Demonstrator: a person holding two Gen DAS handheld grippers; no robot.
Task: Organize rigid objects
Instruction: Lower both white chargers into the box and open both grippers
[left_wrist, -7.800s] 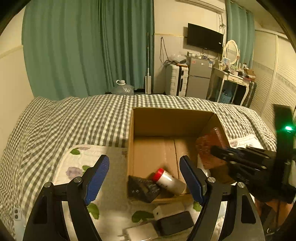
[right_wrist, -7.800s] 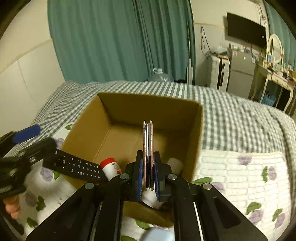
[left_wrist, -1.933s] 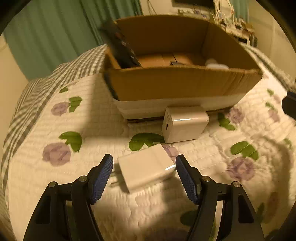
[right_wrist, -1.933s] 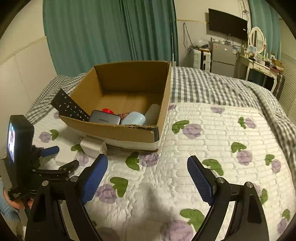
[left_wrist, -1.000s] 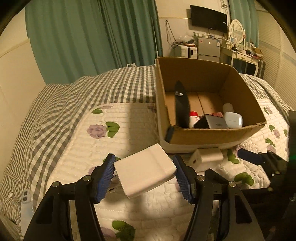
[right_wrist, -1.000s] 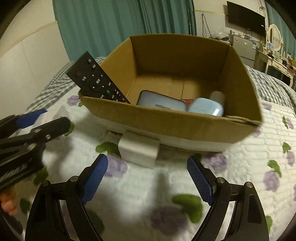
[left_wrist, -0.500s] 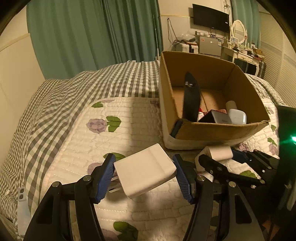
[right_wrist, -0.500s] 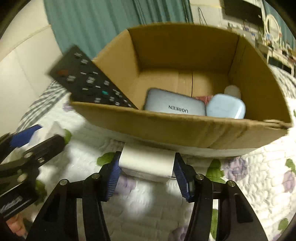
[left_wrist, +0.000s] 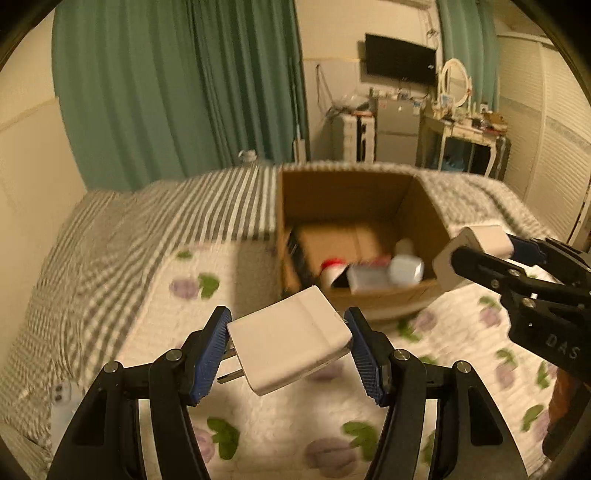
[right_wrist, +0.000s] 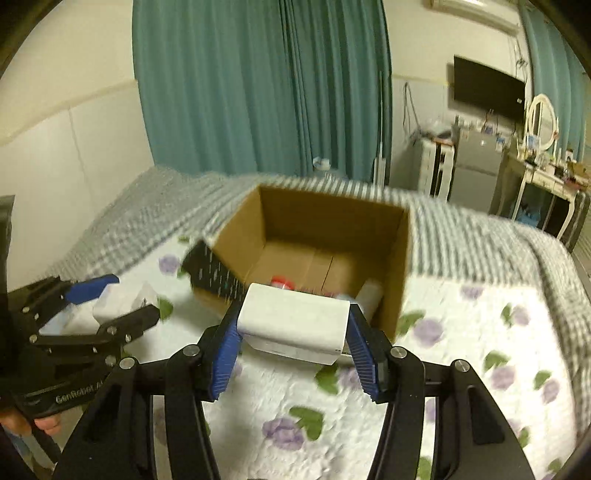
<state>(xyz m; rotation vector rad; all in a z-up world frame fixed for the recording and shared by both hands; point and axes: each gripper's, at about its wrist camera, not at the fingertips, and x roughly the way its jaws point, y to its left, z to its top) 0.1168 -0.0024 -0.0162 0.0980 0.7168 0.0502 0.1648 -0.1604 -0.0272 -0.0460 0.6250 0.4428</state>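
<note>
My left gripper (left_wrist: 288, 347) is shut on a white plug charger (left_wrist: 288, 341) with metal prongs on its left side, held above the quilt in front of the cardboard box (left_wrist: 351, 192). My right gripper (right_wrist: 293, 336) is shut on a white block charger (right_wrist: 295, 321), lifted near the box (right_wrist: 332, 221). In the left wrist view the right gripper (left_wrist: 491, 251) holds its charger (left_wrist: 484, 236) by the box's right front corner. In the right wrist view the left gripper (right_wrist: 99, 306) is at the left. A black remote (right_wrist: 210, 273) leans over the box's left wall.
Inside the box lie a red-capped bottle (left_wrist: 330, 267), a grey case (left_wrist: 365, 275) and a white bottle (left_wrist: 406, 267). The box sits on a floral quilt (right_wrist: 461, 332) over a checked bedspread (left_wrist: 129, 229). Green curtains, a TV and a dresser stand behind the bed.
My right gripper has closed on the block charger and lifted it off the quilt toward the box's right side. My left gripper has kept hold of the plug charger and shifted slightly.
</note>
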